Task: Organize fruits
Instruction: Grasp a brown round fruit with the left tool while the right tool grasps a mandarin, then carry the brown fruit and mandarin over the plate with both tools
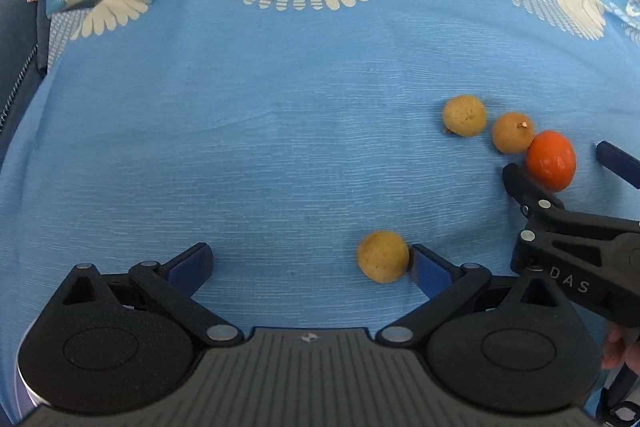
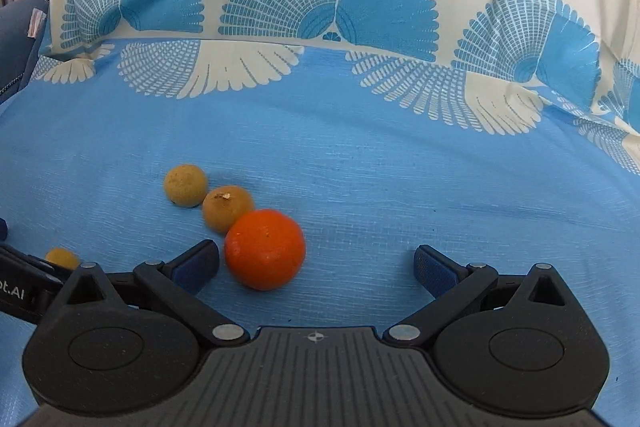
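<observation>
An orange fruit (image 2: 264, 249) lies on the blue cloth between my right gripper's (image 2: 316, 265) open fingers, close to the left finger (image 2: 196, 265). Two tan round fruits (image 2: 227, 207) (image 2: 186, 185) lie in a row behind it, the nearer one touching it. In the left wrist view the same row shows at the right: orange fruit (image 1: 551, 161), tan fruits (image 1: 513, 138) (image 1: 464, 115). My left gripper (image 1: 310, 263) is open; a third tan fruit (image 1: 383, 257) lies against the inside of its right finger (image 1: 430, 273). It also shows in the right wrist view (image 2: 62, 258).
The blue cloth (image 1: 240, 147) covers the whole surface, with a white and blue fan-patterned border (image 2: 320, 15) at the back. A dark blue padded object (image 1: 18, 67) stands at the far left. The right gripper's body (image 1: 580, 251) crosses the lower right of the left view.
</observation>
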Motion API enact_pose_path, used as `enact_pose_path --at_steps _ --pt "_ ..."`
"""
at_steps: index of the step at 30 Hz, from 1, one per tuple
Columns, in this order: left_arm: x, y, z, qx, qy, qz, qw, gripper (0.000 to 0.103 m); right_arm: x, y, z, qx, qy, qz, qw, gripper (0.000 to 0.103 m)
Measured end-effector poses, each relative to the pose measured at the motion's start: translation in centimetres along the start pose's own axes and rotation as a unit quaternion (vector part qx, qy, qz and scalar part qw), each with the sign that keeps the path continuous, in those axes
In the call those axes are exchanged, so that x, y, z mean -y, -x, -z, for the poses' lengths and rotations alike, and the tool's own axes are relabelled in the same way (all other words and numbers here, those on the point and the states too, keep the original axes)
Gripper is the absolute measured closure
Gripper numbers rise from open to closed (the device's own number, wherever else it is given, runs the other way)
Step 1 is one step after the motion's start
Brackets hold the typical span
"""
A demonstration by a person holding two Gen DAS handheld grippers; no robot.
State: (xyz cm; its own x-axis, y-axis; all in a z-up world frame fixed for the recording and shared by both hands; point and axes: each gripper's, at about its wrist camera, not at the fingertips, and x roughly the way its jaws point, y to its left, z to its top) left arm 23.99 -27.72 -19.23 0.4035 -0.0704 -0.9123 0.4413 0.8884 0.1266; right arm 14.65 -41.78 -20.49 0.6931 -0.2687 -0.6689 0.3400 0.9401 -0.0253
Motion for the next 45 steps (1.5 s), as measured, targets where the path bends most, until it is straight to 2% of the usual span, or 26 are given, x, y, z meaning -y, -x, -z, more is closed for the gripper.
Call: enact_pose_path --at_steps 17,18,19,20,21,22,24,28,35,40,45 --pt "0.3 0.4 0.0 -0.004 0.010 -0.004 0.9999 0.000 -0.2 0.0 0.1 0.001 -0.001 0.002 1.000 0.001" --pt "0.3 0.5 0.0 -0.003 0.008 0.000 1.0000 0.005 -0.2 0.0 0.0 -0.001 0.000 0.001 1.000 0.002" --pt "0.1 0.8 0.1 -0.001 0.008 0.015 0.9998 0.021 -0.2 0.3 -0.1 0.002 0.000 -0.007 1.000 0.013" --pt "0.1 1.3 0.1 0.005 0.008 0.029 0.9995 0.032 -0.4 0.8 -0.1 0.010 0.003 -0.013 1.000 0.026" --pt "0.0 1.9 0.1 0.011 0.003 0.047 0.9988 0.069 -0.6 1.2 -0.3 0.011 0.011 -0.022 1.000 0.061" --pt "-0.1 2.2 0.1 0.004 -0.001 0.072 0.9974 0.075 -0.8 1.6 -0.4 0.005 0.014 -0.018 1.000 0.065" --pt "-0.5 3.1 0.5 0.008 0.011 0.094 0.9955 0.075 -0.7 2.2 -0.3 -0.005 0.001 -0.021 1.000 0.065" --pt "-1.0 5.6 1.6 0.033 0.013 0.108 0.9935 0.075 0.1 4.3 0.3 -0.009 -0.020 -0.007 1.000 0.065" --pt "-2.1 13.3 4.4 0.075 0.034 0.121 0.9892 0.075 0.4 12.7 0.7 0.028 -0.043 -0.011 0.999 0.065" --pt "-4.1 20.6 9.0 0.109 0.037 0.118 0.9864 0.075 -2.0 20.7 1.3 0.048 -0.047 -0.043 0.997 0.065" --pt "-7.0 25.7 14.7 0.113 0.058 0.098 0.9871 0.075 -6.5 28.1 2.9 0.053 -0.020 -0.097 0.994 0.065"
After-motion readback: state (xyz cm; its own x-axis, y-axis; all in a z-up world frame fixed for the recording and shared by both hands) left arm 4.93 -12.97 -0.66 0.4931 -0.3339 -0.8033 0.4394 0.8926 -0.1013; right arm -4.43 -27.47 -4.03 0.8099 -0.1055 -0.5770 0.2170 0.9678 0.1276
